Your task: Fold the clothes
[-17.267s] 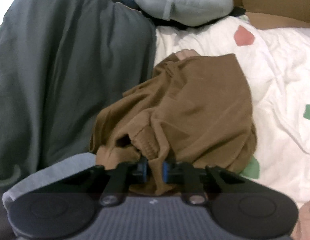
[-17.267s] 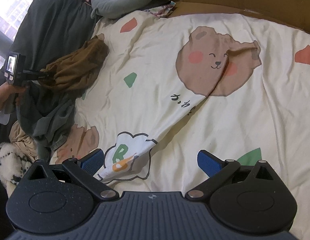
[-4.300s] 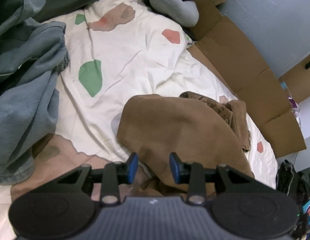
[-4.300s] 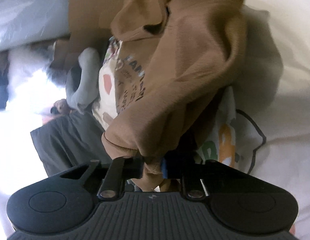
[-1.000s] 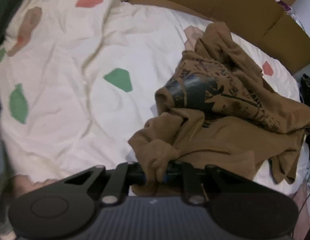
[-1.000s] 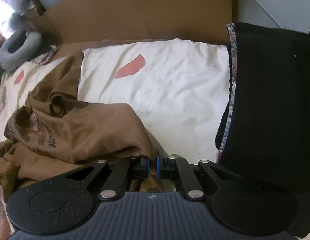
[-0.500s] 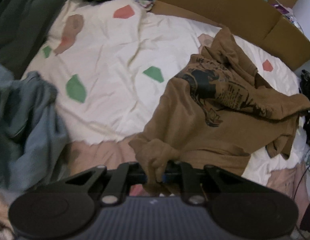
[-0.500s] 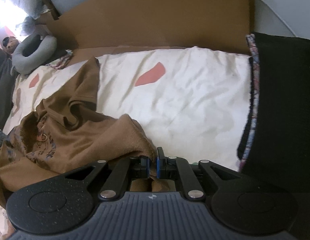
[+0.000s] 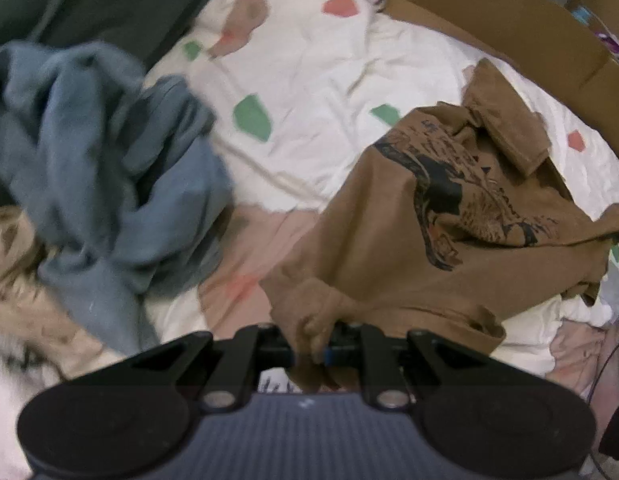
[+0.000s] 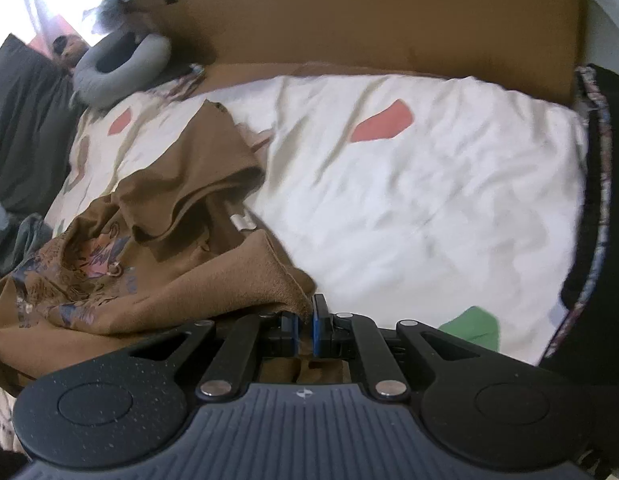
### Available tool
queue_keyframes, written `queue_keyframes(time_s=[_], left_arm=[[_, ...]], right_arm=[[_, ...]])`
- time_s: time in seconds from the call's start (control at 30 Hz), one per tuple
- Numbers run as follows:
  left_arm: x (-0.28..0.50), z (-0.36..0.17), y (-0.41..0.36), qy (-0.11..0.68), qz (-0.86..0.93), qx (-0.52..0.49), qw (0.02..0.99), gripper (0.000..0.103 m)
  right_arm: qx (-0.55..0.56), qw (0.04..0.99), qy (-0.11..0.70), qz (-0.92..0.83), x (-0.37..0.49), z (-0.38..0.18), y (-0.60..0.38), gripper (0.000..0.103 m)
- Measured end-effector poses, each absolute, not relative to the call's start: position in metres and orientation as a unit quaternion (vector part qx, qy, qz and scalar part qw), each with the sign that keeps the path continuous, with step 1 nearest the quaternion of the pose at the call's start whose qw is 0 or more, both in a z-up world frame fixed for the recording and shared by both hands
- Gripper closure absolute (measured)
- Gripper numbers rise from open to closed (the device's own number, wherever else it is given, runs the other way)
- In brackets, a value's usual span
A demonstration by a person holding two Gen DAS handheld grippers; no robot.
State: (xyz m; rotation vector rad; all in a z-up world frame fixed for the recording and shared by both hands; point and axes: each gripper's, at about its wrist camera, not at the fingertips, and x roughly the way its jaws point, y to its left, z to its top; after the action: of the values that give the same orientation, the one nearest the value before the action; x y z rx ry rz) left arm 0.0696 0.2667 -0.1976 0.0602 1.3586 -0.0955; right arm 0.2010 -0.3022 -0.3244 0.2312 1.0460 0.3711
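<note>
On bed sheet (image 9: 329, 92) | soft crumpled brown shirt (image 9: 469, 240) | both tools pinching fabric

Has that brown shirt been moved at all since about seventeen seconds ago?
Yes. The brown shirt then lay bunched against the dark grey blanket; it now sits away from it, spread toward the cardboard, pinched by the left gripper and right gripper.

My brown sweatshirt (image 9: 449, 248) lies rumpled on the bed, dark printed graphic facing up, one sleeve folded across its top, its edges bunched and lifted.
</note>
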Motion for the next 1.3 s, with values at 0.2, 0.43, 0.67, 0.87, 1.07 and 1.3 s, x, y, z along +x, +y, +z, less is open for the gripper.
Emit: queue_keyframes(time_s=[0.2, 0.43, 0.67, 0.87, 1.07, 1.3], left_arm=[[0.053, -0.199, 0.279, 0.65, -0.035, 0.02, 0.759, 0.078], [0.074, -0.183, 0.262, 0.626, -0.036, 0.045, 0.778, 0.065], [0.112, -0.181, 0.225, 0.603, -0.081, 0.061, 0.791, 0.058], [0.139, -0.186, 0.185, 0.592, -0.119, 0.068, 0.795, 0.055], [0.16, -0.201, 0.141, 0.587, -0.154, 0.065, 0.792, 0.053], [0.19, -0.224, 0.076, 0.568, -0.219, 0.096, 0.787, 0.052]], right_arm=[[0.112, 0.834, 0.505, 0.191, 0.196, -0.328, -0.294, 0.099], [0.12, 0.83, 0.51, 0.19, 0.193, -0.331, -0.3, 0.099], [0.104, 0.815, 0.525, 0.223, 0.189, -0.342, -0.315, 0.099], [0.07, 0.789, 0.541, 0.282, 0.189, -0.356, -0.333, 0.099], [0.054, 0.764, 0.553, 0.327, 0.189, -0.367, -0.351, 0.099], [0.091, 0.761, 0.566, 0.305, 0.19, -0.374, -0.367, 0.099]])
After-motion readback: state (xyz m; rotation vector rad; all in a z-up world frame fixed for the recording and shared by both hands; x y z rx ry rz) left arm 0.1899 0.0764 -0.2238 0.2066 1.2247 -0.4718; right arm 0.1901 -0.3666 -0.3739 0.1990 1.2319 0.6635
